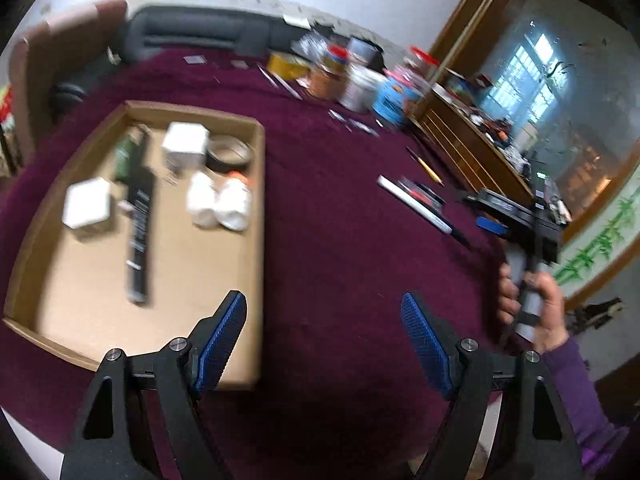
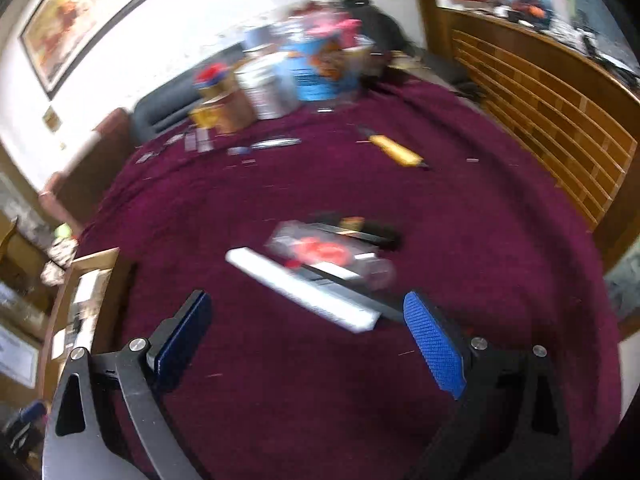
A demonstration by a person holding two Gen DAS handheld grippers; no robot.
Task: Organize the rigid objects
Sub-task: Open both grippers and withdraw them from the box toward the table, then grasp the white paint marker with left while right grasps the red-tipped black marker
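A shallow cardboard box [image 1: 256, 240] lies on the maroon tablecloth [image 1: 340, 220] at left in the left wrist view. In it are two white cubes [image 1: 89, 202], a long black stick [image 1: 138, 216], a tape roll [image 1: 230, 152] and two white bottles [image 1: 220, 202]. My left gripper [image 1: 324, 312] hangs open over the box's near right corner, holding nothing. My right gripper [image 2: 308, 312] is open and empty above the cloth. Just ahead of it lie a white marker [image 2: 304, 290], a clear packet with red print [image 2: 328, 254] and a dark flat piece [image 2: 360, 228]. A yellow pen [image 2: 396, 152] lies farther back.
Jars, cans and a blue tub [image 2: 316, 68] crowd the table's far edge. A wooden cabinet [image 2: 552, 112] with a mirror stands along the right. A dark sofa [image 1: 200, 32] lies beyond the table. A person's hand [image 1: 532, 304] in a purple sleeve holds the other gripper's handle at right.
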